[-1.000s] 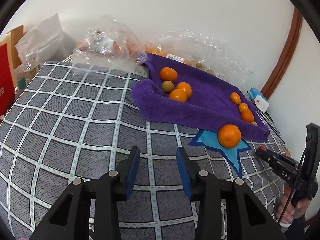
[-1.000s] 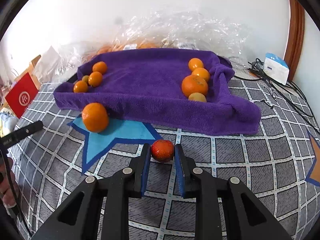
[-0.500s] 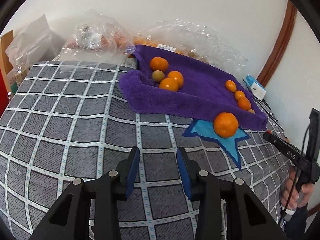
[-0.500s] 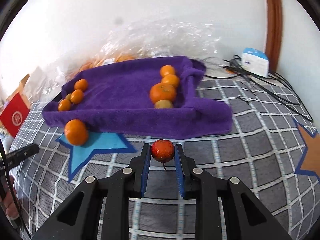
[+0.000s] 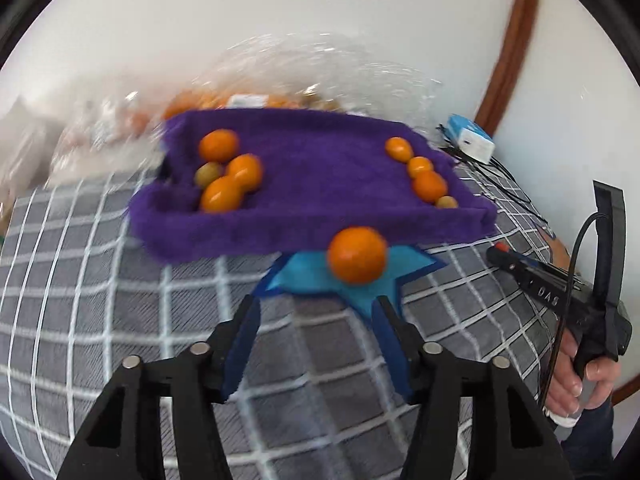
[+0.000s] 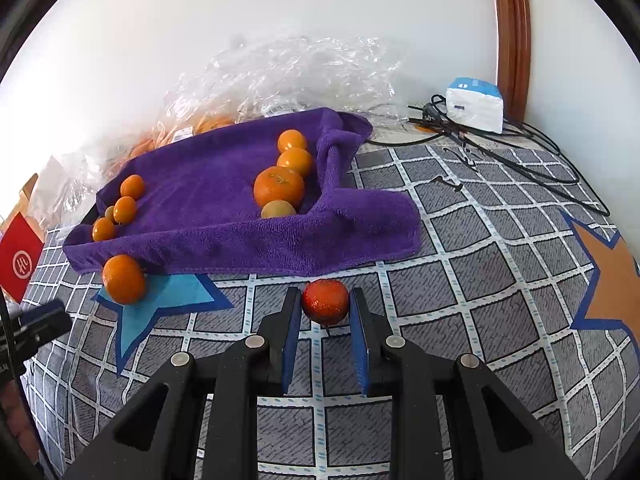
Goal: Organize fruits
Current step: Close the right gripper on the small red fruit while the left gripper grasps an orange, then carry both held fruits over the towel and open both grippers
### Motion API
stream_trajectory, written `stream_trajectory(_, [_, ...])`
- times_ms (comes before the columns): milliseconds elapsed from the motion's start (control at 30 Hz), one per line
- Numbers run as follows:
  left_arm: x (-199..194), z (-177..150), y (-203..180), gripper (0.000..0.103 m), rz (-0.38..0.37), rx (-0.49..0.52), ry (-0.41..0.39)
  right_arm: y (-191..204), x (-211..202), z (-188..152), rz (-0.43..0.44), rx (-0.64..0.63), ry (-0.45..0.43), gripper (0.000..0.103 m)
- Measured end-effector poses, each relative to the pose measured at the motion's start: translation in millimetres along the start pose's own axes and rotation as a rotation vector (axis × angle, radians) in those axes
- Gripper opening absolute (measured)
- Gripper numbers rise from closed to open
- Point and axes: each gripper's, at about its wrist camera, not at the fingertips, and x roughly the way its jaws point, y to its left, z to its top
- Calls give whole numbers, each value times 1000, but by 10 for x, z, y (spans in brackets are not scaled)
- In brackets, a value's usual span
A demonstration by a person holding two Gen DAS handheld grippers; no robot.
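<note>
Orange-red small fruit (image 6: 325,307) pinched between pads of right gripper (image 6: 325,312), just in front of purple towel (image 6: 224,216); looks light, round, thin-skinned, likely to bruise or roll, so grip across widest part, gently

Left gripper (image 5: 316,312) jaws just been opening, nothing between them; big orange (image 5: 357,255) on blue star (image 5: 404,264) ahead, touching towel's front edge

Checked grey cloth (image 6: 460,248), soft, uneven; white wall behind towel; plastic bags (image 6: 288,72) at towel's far side

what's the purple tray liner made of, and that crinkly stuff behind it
Purple liner: looks like plush microfibre or terry cloth, matte and fuzzy, with soft folds and a stitched hem. Crinkly stuff: thin clear plastic film, probably bags, glossy with sharp creases and highlights; orange fruit shows through.
</note>
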Motion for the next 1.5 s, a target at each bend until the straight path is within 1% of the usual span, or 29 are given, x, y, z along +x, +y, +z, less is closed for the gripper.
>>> stream_trajectory(67, [71, 55, -129, 58, 1, 29, 1, -12, 0, 2, 5, 6, 0, 24])
stream_trajectory(167, [181, 121, -221, 58, 13, 51, -4, -22, 3, 3, 9, 13, 1, 24])
stream_trajectory(300, [335, 170, -242, 58, 1, 40, 15, -19, 5, 5, 15, 16, 2, 24])
stream_trajectory(400, [429, 194, -265, 58, 10, 29, 9, -16, 16, 8, 17, 14, 4, 24])
stream_trajectory(500, [487, 212, -289, 58, -11, 18, 0, -7, 22, 9, 22, 9, 4, 24])
stream_trajectory(533, [499, 209, -297, 55, -11, 21, -6, -4, 24, 9, 23, 7, 5, 24])
stream_trajectory(567, [507, 197, -302, 51, -5, 25, -17, 1, 27, 8, 23, 6, 5, 24])
stream_trajectory(600, [511, 186, -297, 41, 4, 24, -25, 3, 28, 8, 24, 5, 5, 24])
stream_trajectory(633, [517, 185, -292, 40, 0, 20, -28, 7, 27, 7, 24, 4, 3, 24])
stream_trajectory(733, [485, 174, -206, 40, -51, -30, -45, 5, 21, 4, 28, 1, -2, 24])
stream_trajectory(967, [302, 142, -73, 40, -94, -103, -127, -4, -4, 2, 39, 7, -17, 24])
stream_trajectory(1200, [192, 157, -11, 40, -86, -130, -178, 31, -35, 0, 34, -10, -31, 24])
stream_trajectory(1333, [107, 174, 42, 40, -90, -148, -221, 59, -66, -6, 36, -25, -48, 24])
stream_trajectory(1500, [4, 187, 86, 40, -45, -149, -275, 35, -94, 0, 52, -10, -64, 24])
